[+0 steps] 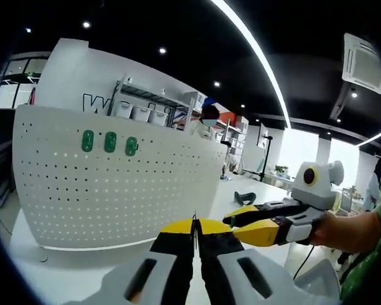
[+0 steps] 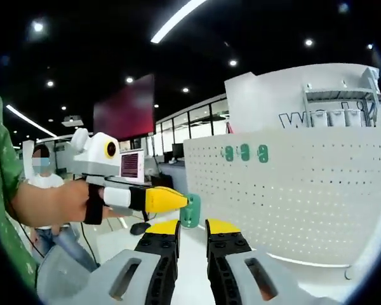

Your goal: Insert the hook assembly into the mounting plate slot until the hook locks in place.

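Note:
The white perforated mounting plate (image 1: 120, 184) (image 2: 298, 190) stands upright on the table, with three green hooks (image 1: 108, 142) (image 2: 244, 152) clipped in a row near its top. A loose green hook piece (image 2: 190, 211) (image 1: 244, 197) rests on the table ahead, between the two grippers. My left gripper (image 1: 193, 226) is short of the plate, its yellow jaws pressed together with nothing seen between them; it also enters the right gripper view (image 2: 178, 200). My right gripper (image 2: 192, 227) is open and empty; in the left gripper view (image 1: 238, 222) a hand holds it.
The white table (image 1: 63, 273) carries the plate, and a small dark object (image 2: 140, 227) lies on it at the left. A person (image 2: 41, 184) stands in the background. Shelving with bins (image 1: 146, 111) rises behind the plate.

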`<state>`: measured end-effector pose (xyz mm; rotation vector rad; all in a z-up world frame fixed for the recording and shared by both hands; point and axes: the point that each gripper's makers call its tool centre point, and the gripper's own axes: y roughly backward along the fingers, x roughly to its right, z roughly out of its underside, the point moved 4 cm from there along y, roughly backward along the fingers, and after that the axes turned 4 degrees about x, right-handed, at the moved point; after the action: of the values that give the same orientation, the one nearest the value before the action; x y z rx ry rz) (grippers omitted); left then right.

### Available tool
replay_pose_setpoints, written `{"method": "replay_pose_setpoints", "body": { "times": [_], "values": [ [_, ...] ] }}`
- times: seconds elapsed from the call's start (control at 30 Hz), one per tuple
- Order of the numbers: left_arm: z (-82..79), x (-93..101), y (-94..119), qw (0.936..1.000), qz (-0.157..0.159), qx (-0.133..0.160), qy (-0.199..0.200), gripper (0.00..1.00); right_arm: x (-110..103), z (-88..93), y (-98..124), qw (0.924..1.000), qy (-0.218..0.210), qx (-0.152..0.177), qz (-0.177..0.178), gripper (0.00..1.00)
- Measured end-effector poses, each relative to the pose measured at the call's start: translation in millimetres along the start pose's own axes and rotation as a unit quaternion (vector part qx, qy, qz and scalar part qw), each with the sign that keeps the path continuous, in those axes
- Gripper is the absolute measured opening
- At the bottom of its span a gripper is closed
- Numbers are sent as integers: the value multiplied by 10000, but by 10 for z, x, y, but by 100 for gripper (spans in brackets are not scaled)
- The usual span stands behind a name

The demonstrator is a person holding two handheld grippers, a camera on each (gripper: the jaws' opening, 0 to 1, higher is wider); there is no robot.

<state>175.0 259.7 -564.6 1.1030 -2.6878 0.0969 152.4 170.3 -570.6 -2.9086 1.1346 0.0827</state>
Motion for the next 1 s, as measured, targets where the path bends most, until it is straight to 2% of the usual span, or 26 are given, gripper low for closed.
{"method": "replay_pose_setpoints", "body": {
  "times": [0.17, 1.0],
  "values": [
    [8, 12, -28, 10000, -55, -4, 13, 2, 11, -3, -37, 9997, 207, -51, 136, 12],
    [24, 143, -108, 10000, 0, -7, 53, 2, 63, -3, -123, 9986, 402, -108, 336, 3]
  ]
}}
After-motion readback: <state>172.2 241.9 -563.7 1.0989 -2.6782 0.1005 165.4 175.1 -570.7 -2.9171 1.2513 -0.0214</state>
